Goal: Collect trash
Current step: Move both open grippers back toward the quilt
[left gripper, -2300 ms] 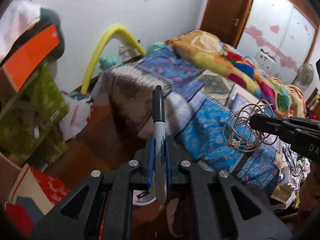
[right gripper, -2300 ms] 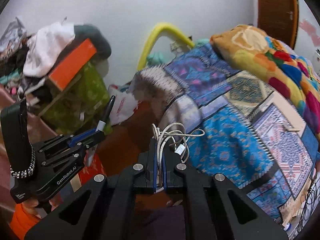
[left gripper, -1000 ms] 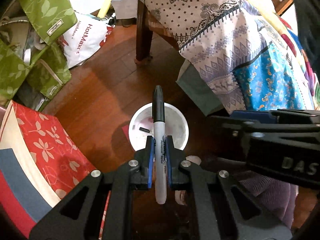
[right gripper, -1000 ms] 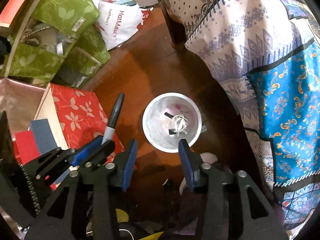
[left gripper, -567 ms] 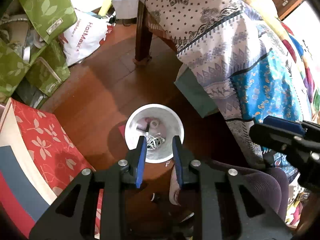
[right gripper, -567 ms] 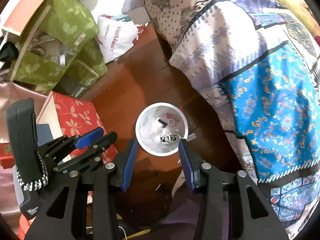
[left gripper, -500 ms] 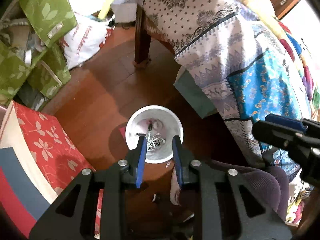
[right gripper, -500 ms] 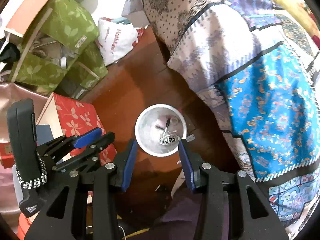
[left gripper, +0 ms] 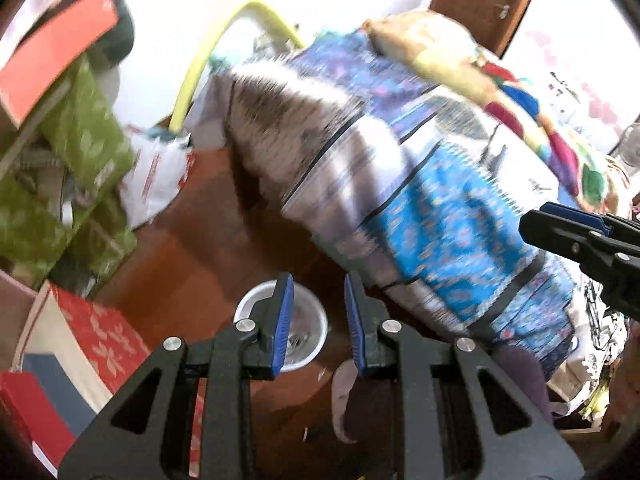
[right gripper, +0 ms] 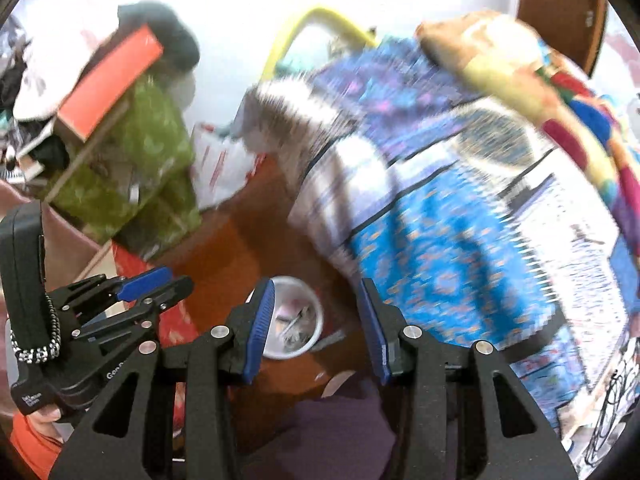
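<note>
Trash sits inside the small round white plastic bin (left gripper: pixel 298 330) on the reddish wooden floor (left gripper: pixel 208 248), seen as a blurred tangle of bits at its bottom; what each piece is cannot be told. Left tongs (left gripper: pixel 318 322) stand a little apart with nothing between the blue pads, and the bin lies just below and slightly left of their tips. Right tongs (right gripper: pixel 318 330) are spread wider, also empty, with the bin showing between them toward the left pad. Both point steeply down, so neither is clearly nearer. Beyond, the bed with its blue patterned cloth (right gripper: pixel 448 264) fills the right, where more trash would likely be sought; green fabric bags (left gripper: pixel 76 184) and a red floral box (left gripper: pixel 104 340) crowd the left.
</note>
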`<state>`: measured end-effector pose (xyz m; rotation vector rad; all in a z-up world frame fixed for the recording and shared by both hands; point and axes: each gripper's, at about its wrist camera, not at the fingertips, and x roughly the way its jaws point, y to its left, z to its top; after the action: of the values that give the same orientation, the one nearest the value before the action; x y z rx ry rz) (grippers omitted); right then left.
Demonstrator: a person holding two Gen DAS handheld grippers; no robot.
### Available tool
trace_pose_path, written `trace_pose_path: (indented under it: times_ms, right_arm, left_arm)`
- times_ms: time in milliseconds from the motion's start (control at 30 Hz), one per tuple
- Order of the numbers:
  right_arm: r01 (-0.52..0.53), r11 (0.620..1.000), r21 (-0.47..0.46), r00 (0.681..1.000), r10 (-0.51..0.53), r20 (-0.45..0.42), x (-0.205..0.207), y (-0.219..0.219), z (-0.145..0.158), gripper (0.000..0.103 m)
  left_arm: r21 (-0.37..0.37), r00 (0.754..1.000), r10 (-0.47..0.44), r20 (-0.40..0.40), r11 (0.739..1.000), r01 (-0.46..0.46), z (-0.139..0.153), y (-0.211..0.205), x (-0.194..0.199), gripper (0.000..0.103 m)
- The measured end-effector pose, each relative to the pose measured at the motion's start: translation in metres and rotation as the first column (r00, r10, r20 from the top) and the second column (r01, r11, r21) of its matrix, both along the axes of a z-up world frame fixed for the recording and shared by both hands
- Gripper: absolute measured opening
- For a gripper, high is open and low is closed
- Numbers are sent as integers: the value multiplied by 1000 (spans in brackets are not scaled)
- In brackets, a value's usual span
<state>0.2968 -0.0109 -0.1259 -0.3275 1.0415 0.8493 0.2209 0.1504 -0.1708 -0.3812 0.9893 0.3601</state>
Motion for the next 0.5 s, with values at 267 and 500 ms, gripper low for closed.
trace_pose_path:
  times_ms: [267,500]
  right_arm:
    - [95,990,107,985,-109,132,27,-71,57,39]
    - [202,962,186,949,-239,205,58,-140,89,39]
  left_arm:
    - [71,986,-126,106,990,119,52,-60,50,28]
    - [81,960,-238,147,970,228,72,-120,108,38]
